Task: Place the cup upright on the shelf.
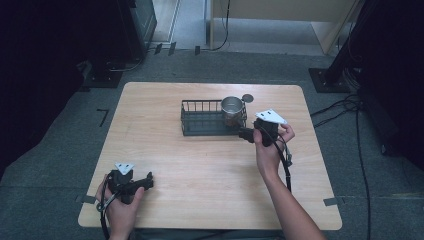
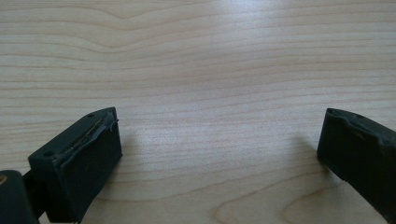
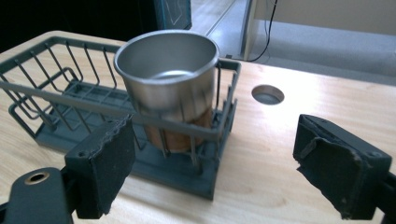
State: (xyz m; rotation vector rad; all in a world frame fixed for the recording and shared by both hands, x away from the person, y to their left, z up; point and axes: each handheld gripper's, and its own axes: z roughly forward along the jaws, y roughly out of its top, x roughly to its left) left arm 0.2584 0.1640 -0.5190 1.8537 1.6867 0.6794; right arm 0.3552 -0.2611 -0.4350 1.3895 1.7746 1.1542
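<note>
2 grippers, left point(image 2: 219, 154) and right point(image 3: 212, 172), jaws apart, metal cup point(image 3: 167, 77) upright in wire basket point(image 3: 56, 100).

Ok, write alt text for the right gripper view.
A metal cup stands upright in the right end of a dark wire basket on a wooden table. The right gripper faces the basket, jaws open and empty. A round hole in the tabletop lies behind.

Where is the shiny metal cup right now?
The shiny metal cup stands upright in the right end of the dark wire basket, just beyond the open right gripper.
</note>
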